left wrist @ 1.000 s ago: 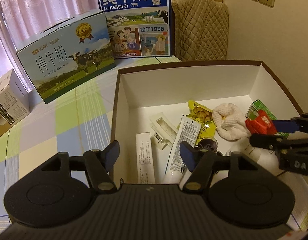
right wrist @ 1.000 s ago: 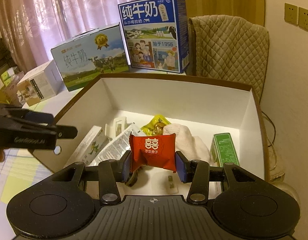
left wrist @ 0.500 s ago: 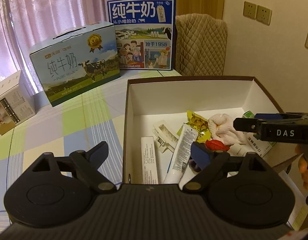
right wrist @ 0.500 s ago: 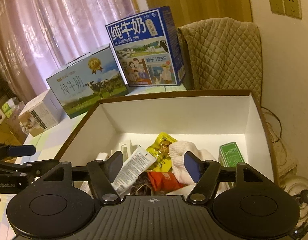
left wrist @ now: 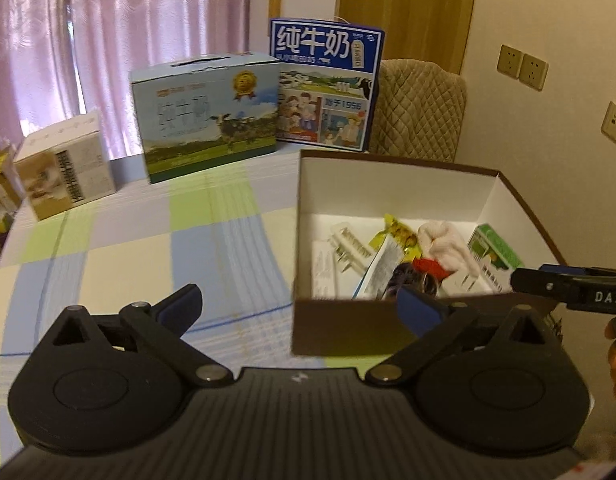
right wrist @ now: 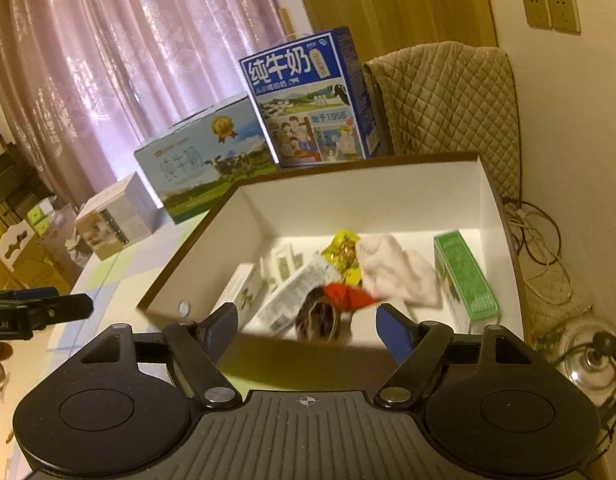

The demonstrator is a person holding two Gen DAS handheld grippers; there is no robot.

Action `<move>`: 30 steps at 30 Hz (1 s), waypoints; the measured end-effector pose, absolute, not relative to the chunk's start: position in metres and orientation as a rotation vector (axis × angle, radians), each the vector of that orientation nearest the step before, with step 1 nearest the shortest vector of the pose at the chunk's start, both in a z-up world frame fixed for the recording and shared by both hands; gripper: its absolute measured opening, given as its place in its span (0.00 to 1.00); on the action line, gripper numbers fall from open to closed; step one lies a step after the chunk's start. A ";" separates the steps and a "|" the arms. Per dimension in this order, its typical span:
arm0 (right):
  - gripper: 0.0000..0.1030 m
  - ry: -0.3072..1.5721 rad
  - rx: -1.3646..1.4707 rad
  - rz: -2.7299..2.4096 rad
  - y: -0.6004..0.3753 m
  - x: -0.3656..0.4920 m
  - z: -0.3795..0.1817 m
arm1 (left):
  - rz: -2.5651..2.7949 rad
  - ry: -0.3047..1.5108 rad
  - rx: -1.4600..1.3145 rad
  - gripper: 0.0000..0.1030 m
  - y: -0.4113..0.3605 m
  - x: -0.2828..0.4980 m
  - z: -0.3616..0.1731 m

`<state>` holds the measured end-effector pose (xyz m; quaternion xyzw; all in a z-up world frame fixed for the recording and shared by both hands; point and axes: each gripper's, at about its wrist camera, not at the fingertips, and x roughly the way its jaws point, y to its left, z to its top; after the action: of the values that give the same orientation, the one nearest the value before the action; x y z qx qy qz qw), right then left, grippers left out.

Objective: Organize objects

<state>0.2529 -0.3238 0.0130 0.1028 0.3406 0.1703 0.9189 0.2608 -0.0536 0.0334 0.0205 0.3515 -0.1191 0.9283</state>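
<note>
Inside the brown box (right wrist: 391, 196) with white walls on the tabletop (left wrist: 128, 248): white carton, clip, tube, yellow packet, red packet (right wrist: 347, 295) on a dark round thing, white cloth, green carton (right wrist: 465, 276). Left tongs (left wrist: 300, 306) spread wide, empty, outside the near wall. Right tongs (right wrist: 308, 326) also spread, empty. Cables and glass lid only in right view.

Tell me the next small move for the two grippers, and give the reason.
Probably pull both grippers clear of the box and stop. The right gripper is open and holds nothing, the red packet lies inside among the other items, and the left gripper is open and empty too. The checked tablecloth in front shows nothing loose to collect, though not all of it is in view.
</note>
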 end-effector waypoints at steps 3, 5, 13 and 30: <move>0.73 0.706 0.196 0.351 -0.318 0.232 0.011 | -0.216 0.729 0.056 0.99 -0.045 0.239 0.032; 0.73 0.718 0.186 0.358 -0.312 0.220 0.010 | -0.203 0.742 0.051 0.99 -0.039 0.225 0.030; 0.73 0.735 0.109 0.430 -0.278 0.175 0.011 | -0.164 0.799 -0.029 0.99 -0.010 0.172 0.027; 0.73 0.805 0.008 0.541 -0.222 0.108 -0.007 | -0.010 0.872 -0.090 0.99 0.027 0.083 0.007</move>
<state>0.1083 -0.2221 -0.0074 0.0038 0.3869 0.2601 0.8847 0.0833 0.0273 0.0074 -0.0434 0.4223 -0.0049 0.9054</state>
